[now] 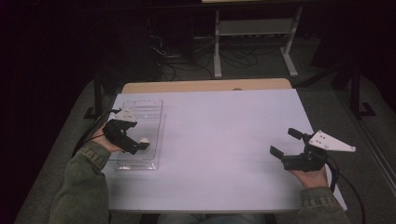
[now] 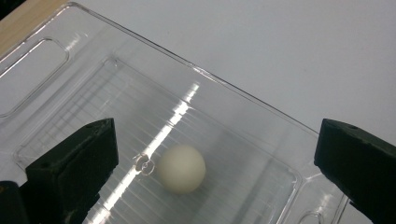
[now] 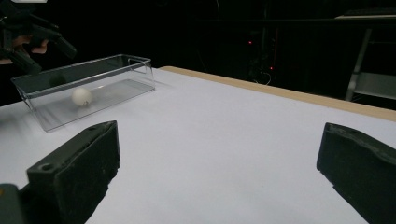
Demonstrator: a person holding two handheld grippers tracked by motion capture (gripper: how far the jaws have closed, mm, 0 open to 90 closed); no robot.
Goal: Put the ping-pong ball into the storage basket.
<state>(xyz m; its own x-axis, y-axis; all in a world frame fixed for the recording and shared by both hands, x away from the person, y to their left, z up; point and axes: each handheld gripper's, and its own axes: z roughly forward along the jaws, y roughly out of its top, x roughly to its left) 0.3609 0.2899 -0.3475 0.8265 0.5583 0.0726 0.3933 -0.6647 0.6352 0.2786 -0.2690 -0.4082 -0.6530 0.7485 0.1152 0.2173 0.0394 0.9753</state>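
Note:
A small white ball (image 2: 181, 168) lies on the floor of a clear plastic bin (image 2: 243, 116). In the high view the bin (image 1: 140, 109) stands at the table's left side, with the ball (image 1: 144, 140) near its front end. My left gripper (image 1: 138, 147) hovers open above the bin, its jaws wide apart on either side of the ball without touching it. My right gripper (image 1: 283, 143) is open over the table's right side, far from the bin. From the right gripper view the bin (image 3: 116, 67) and ball (image 3: 81, 96) sit far off at left.
The white table (image 1: 219, 135) has a wooden strip (image 1: 205, 85) along its far edge. Beyond it stand a white frame (image 1: 254, 28) and floor cables in the dark. The person's sleeves come in at the bottom corners.

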